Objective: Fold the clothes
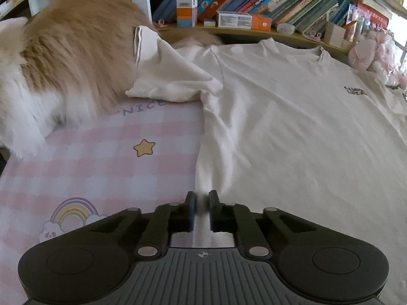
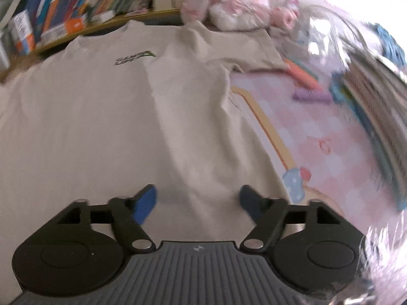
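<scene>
A white T-shirt [image 1: 292,117] with a small dark chest logo lies flat, front up, on a pink checked sheet [image 1: 101,162]. Its left sleeve [image 1: 168,73] is bunched and leans against a cat. My left gripper [image 1: 202,203] sits at the shirt's lower left edge with its jaws nearly closed on the hem fabric. In the right wrist view the same shirt [image 2: 114,117] spreads ahead. My right gripper [image 2: 198,198] is open and empty just above the shirt's lower right part. The right sleeve [image 2: 244,50] lies flat.
A fluffy orange and white cat [image 1: 63,63] stands at the shirt's left sleeve. A shelf of books and boxes [image 1: 254,2] runs along the far side. Pink plush toys [image 2: 236,2] sit behind the collar. Stacked books [image 2: 376,96] and crinkled clear plastic lie at the right.
</scene>
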